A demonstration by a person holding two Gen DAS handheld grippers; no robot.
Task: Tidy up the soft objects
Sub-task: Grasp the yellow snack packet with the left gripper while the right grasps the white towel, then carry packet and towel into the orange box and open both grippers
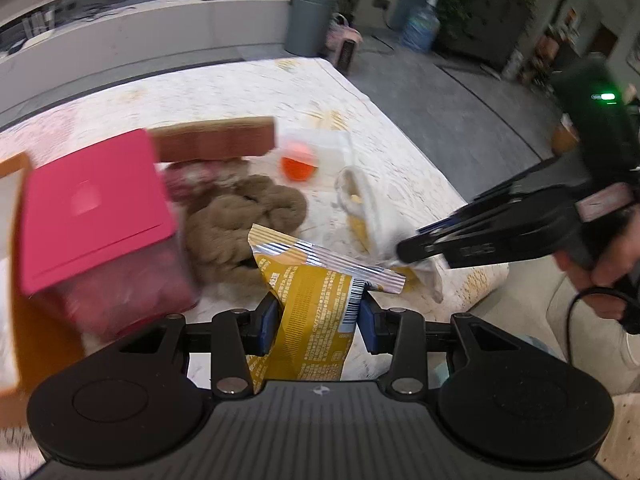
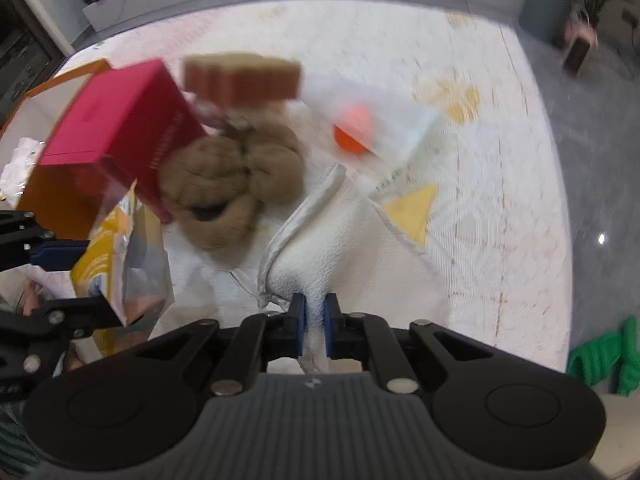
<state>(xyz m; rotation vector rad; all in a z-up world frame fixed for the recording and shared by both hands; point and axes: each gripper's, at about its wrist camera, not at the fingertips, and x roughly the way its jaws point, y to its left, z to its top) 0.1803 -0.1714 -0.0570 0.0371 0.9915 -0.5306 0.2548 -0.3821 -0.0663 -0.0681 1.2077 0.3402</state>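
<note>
My left gripper is shut on a yellow snack packet and holds it above the white table cover. My right gripper is shut on a white cloth with yellow patches; it shows in the left wrist view, pinching that cloth. The packet also shows at the left of the right wrist view. A brown plush toy lies in the middle of the table, also in the right wrist view.
A pink box and a brown sponge-like block sit over an orange box at the left. A clear bag with an orange ball lies behind the plush. A green cloth lies off the table at right.
</note>
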